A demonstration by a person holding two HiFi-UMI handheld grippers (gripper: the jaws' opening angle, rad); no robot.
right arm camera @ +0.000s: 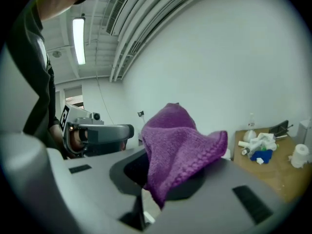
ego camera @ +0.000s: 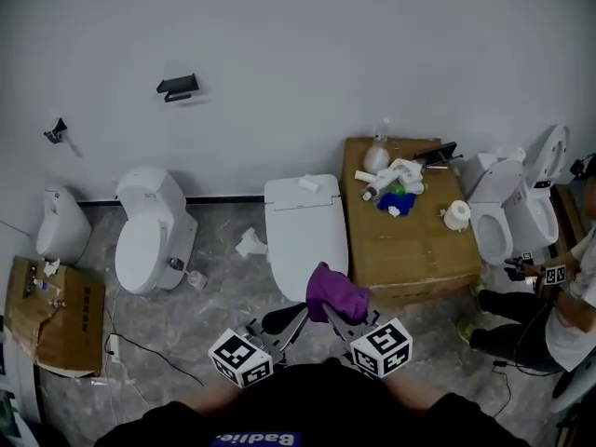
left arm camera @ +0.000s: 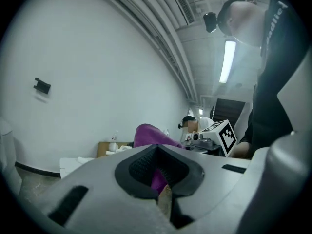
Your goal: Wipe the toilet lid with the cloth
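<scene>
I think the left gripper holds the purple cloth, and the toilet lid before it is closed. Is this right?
No, the right gripper holds the purple cloth, as the right gripper view shows; the toilet lid is closed.

Cloth [ego camera: 336,291] hides toilet lid [ego camera: 303,240] front right corner. Clutter [ego camera: 396,189] at cardboard box [ego camera: 410,240] back edge too small, perhaps bottles. Person [ego camera: 573,315] cut off right.

Both grippers are raised side by side in front of the person's chest, tips angled toward each other. The left gripper [ego camera: 281,321] has its jaws pressed together, while the right gripper [ego camera: 330,309] clamps a cloth [ego camera: 337,291].
</scene>
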